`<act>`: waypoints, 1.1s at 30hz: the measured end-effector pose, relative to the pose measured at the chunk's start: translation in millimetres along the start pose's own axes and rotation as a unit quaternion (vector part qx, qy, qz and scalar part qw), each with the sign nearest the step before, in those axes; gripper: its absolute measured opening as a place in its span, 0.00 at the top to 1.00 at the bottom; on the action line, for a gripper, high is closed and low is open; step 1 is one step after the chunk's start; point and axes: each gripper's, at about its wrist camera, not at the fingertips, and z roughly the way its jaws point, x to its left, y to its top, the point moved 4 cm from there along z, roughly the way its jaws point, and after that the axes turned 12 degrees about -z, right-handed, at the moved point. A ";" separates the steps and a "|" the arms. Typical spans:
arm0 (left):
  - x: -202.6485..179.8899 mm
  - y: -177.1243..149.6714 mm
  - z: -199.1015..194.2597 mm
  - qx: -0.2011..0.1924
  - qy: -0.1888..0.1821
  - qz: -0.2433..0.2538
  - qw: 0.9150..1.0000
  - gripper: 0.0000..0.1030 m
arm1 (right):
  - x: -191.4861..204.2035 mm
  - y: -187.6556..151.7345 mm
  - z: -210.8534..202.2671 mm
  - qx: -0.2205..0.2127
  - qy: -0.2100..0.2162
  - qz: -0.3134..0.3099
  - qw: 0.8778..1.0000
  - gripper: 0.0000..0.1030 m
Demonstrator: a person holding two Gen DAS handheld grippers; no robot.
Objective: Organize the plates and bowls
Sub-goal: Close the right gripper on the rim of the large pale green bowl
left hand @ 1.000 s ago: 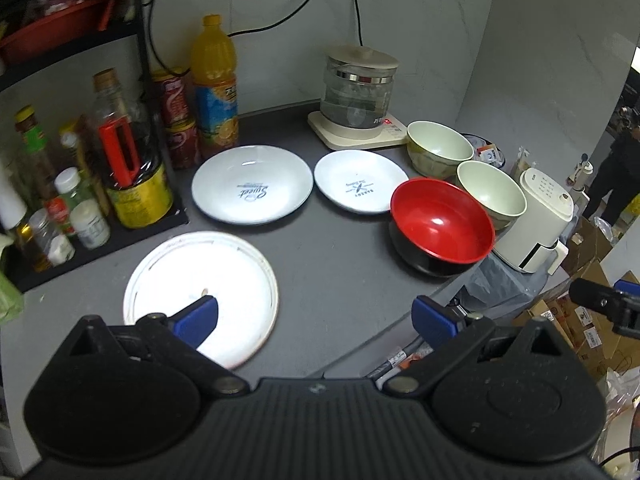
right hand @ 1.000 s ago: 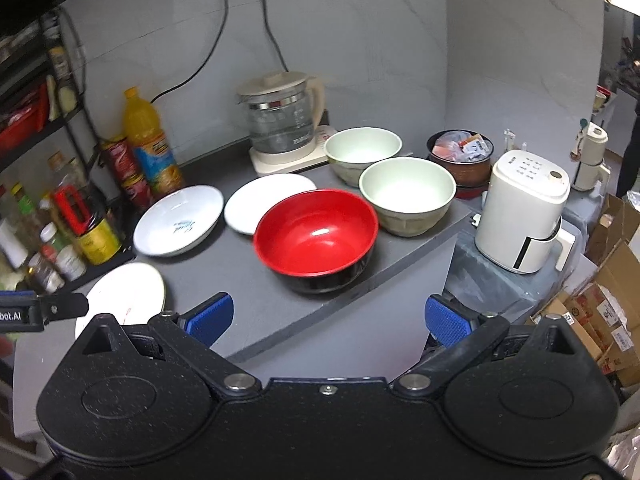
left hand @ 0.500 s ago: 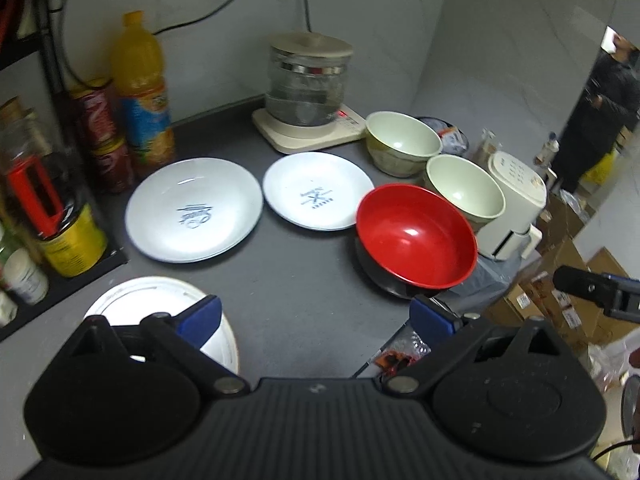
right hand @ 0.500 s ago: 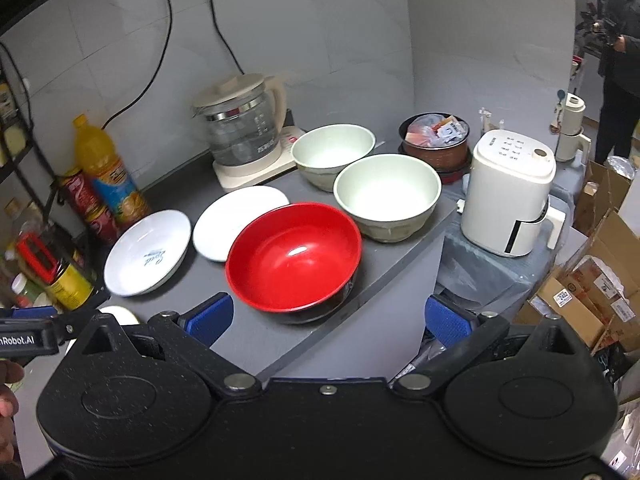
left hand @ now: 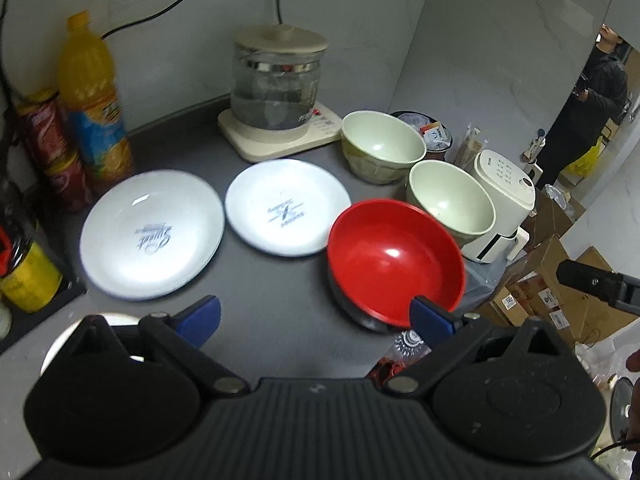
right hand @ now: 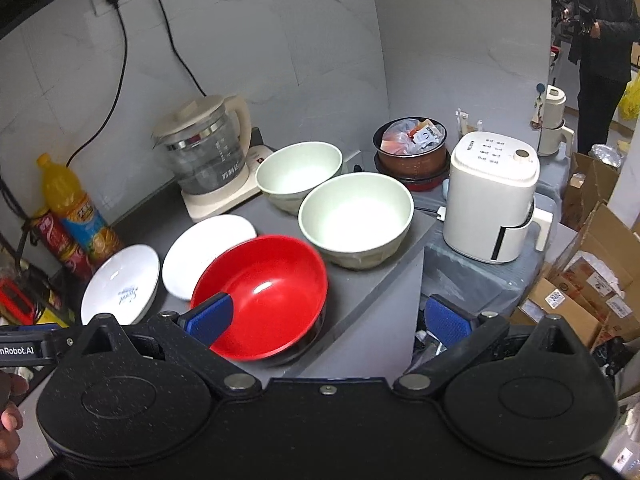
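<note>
nothing was stacked yet: the two plates (left hand: pixel 152 236) lay side by side, the red bowl (right hand: pixel 260 296) sat by the two green bowls (right hand: pixel 356 216), and the left gripper (left hand: pixel 316 316) and right gripper (right hand: pixel 328 316) were wide open, holding nothing.

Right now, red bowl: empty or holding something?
Empty. The red bowl sits upright on the counter, and both wrist views show only its bare glossy red inside.

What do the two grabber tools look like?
Both look alike. The left gripper and the right gripper each have a chunky black plastic body with two round bulges, silver pivot screws and ridged blue pads on the jaws. A white "nRobot.AI" label marks the left one's side.
</note>
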 end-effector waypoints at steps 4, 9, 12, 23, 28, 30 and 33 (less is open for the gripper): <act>-15.0 12.5 16.0 -0.005 0.004 -0.007 1.000 0.03 | -16.4 12.4 18.0 0.000 0.012 -0.003 1.000 0.00; -35.5 28.7 35.5 -0.005 0.000 -0.029 1.000 0.03 | -36.5 31.3 41.0 0.003 0.027 -0.016 0.999 0.00; -46.2 37.7 49.8 -0.004 0.000 -0.047 0.999 0.03 | -48.2 40.4 58.0 0.012 0.031 -0.018 0.999 0.00; -86.4 56.2 101.9 -0.001 0.018 -0.072 0.997 0.14 | -88.9 57.6 111.7 0.030 0.062 -0.027 0.997 0.15; -100.7 63.2 124.7 0.005 0.012 -0.091 0.996 0.23 | -102.8 60.4 135.1 0.043 0.074 -0.027 0.996 0.23; -106.7 65.1 135.0 0.012 0.014 -0.095 0.995 0.27 | -107.1 61.3 146.1 0.052 0.075 -0.027 0.995 0.29; -116.0 68.5 148.9 0.016 0.016 -0.099 0.995 0.32 | -112.9 61.8 163.2 0.065 0.085 -0.018 0.994 0.34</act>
